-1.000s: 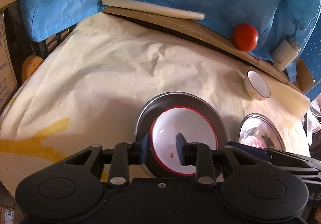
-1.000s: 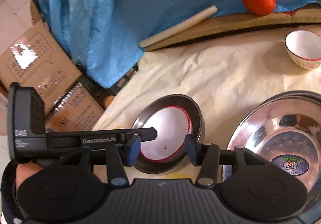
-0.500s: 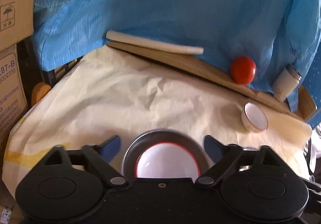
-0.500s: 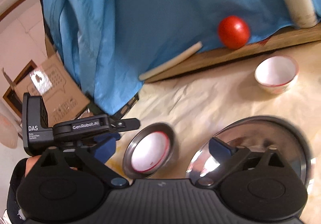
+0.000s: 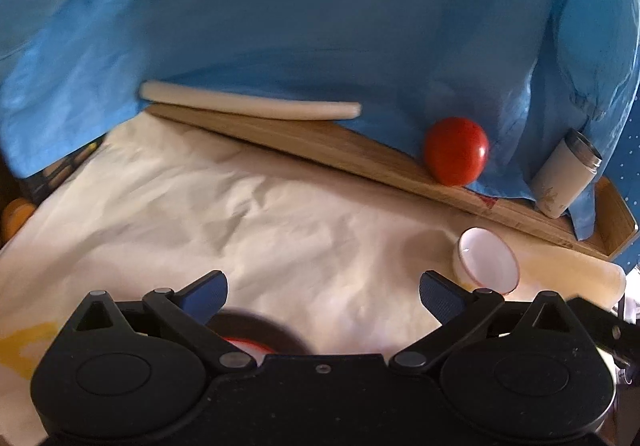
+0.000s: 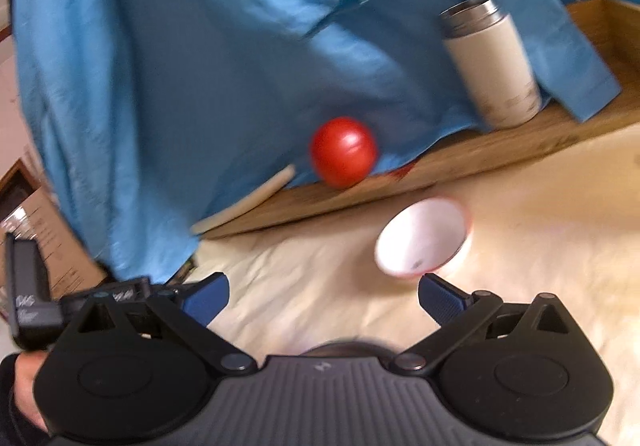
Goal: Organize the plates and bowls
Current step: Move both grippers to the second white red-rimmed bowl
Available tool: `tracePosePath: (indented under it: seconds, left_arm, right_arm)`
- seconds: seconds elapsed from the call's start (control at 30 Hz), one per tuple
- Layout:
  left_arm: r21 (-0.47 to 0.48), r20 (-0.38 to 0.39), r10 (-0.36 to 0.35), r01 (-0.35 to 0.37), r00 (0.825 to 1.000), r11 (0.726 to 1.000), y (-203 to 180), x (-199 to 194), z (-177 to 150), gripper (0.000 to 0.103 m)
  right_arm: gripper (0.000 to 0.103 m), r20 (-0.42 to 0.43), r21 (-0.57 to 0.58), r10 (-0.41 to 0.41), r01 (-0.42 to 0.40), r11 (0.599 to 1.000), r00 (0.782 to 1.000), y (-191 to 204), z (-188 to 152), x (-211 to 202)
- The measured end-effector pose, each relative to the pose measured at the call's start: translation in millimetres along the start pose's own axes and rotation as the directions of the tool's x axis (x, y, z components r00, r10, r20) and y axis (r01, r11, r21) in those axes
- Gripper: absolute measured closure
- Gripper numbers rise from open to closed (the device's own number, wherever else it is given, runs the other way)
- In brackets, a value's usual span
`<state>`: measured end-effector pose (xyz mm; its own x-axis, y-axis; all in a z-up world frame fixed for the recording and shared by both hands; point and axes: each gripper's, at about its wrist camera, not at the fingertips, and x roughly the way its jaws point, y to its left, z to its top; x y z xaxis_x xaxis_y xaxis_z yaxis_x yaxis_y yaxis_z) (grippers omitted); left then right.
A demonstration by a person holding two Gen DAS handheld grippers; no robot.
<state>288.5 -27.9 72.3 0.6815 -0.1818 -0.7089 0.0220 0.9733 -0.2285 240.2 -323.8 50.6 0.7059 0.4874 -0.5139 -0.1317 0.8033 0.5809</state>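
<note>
Left gripper point(image 5: 323, 296): jaws spread to their widest, having just been opening, with nothing between the blue pads point(image 5: 208, 292); only crumpled cream paper point(image 5: 240, 214) lies ahead of them. Below and behind the left pad, a metal dish point(image 5: 256, 328) holding a white plate with a red rim point(image 5: 244, 345) shows as a dark arc at the edge of the gripper body, largely hidden.

Right gripper point(image 6: 323, 296): jaws likewise spread wide, the opening finished a moment before now, and empty. A small white bowl point(image 6: 422, 244) with a red rim sits on the paper just beyond the right pad point(image 6: 442, 298), apart from it and blurred. The same bowl appears in the left view at the far right point(image 5: 488, 260), near the right pad. A dark rounded rim point(image 6: 348, 347) shows just above the gripper body; what it belongs to cannot be told.

Background: a wooden tray point(image 5: 360, 154) runs along the far edge of the paper, carrying a pale rolling pin point(image 5: 248, 106), a red tomato point(image 6: 343, 152) and a white flask with a metal top point(image 6: 490, 66), upright. Blue cloth point(image 6: 200, 46) hangs behind. The left gripper and a person's hand point(image 6: 24, 386) show at the left edge of the right view.
</note>
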Motion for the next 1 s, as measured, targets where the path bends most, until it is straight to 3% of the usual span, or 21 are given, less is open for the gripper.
tracePosePath:
  seconds: [0.23, 0.4, 0.6, 0.83, 1.0]
  left_arm:
    - [0.027, -0.022, -0.041, 0.042, 0.999, 0.999, -35, 28, 8, 0.001]
    - [0.056, -0.017, -0.072, 0.073, 0.997, 0.996, -61, 44, 12, 0.001]
    - [0.071, -0.055, -0.079, 0.083, 0.995, 0.994, -87, 74, 12, 0.001]
    - [-0.068, -0.089, -0.123, 0.117, 0.988, 0.991, -92, 100, 11, 0.001]
    - [-0.082, -0.102, -0.105, 0.097, 0.989, 0.992, -98, 110, 10, 0.001]
  right_arm:
    - [0.000, 0.028, 0.032, -0.131, 0.130, 0.991, 0.991, -34, 36, 13]
    - [0.000, 0.002, 0.088, -0.158, 0.158, 0.984, 0.987, -58, 34, 27]
    - [0.000, 0.005, 0.170, -0.250, 0.246, 0.954, 0.968, -82, 28, 30]
    - [0.000, 0.004, 0.237, -0.249, 0.241, 0.941, 0.969, -102, 25, 34]
    - [0.003, -0.011, 0.225, -0.231, 0.228, 0.947, 0.973, -103, 21, 43]
